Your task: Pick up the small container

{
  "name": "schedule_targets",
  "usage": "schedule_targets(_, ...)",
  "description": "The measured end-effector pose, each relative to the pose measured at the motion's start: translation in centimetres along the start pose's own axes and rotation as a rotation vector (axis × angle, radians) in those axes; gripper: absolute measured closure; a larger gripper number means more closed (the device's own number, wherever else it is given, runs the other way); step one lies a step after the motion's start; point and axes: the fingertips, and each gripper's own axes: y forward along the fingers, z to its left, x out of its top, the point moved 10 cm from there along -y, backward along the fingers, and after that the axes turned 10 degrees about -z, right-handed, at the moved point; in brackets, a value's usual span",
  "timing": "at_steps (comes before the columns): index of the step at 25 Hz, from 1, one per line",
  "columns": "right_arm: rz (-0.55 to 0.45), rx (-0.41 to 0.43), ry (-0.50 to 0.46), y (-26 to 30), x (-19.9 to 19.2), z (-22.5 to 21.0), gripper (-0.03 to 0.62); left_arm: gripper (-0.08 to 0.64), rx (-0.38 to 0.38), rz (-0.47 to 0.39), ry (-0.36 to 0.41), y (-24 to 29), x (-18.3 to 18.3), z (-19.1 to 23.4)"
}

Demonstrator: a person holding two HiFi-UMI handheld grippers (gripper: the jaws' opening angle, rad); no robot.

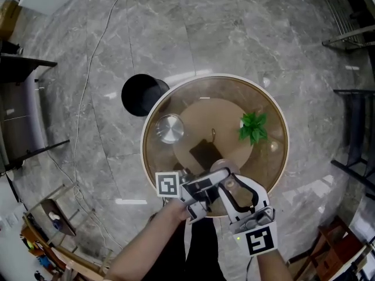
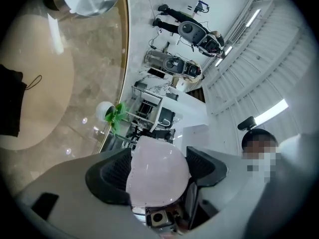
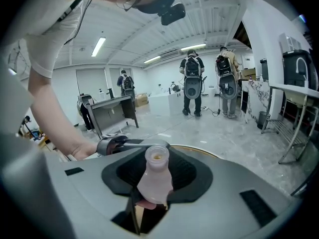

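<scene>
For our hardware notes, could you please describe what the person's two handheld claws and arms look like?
The left claw and right claw are rounded light-grey shells with black textured pads in dark recesses. Each carries a white cube printed with black square markers: the left cube, the right cube. The forearms are bare below a white short sleeve.

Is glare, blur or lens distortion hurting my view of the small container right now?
Head view: lights glare in streaks off the glass table and polished floor. Left gripper view: heavy fisheye bending, and a pale pink rounded thing sits between the jaws, washed out and featureless. Right gripper view: the small container is sharp and evenly lit.
</scene>
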Motion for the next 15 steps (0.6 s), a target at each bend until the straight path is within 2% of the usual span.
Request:
schedule_targets(5,-0.047,0.026,-0.001,-2.3,4.2,1.5,0.442,0.21,-0.004,-0.02,-0.005,-0.2,-3.0,-4.1)
schedule_targets(10,0.042,0.148,-0.128,-4.9,8.3,2.2,0.442,0.21,-0.015,-0.038,-0.002,0.0,-5.9,-8.1)
schedule_targets(15,0.003,0.156,-0.14,-8.2,12.0,3.4,0.44,0.21,-0.029,-0.052,0.021,0.4,-9.3,-12.1)
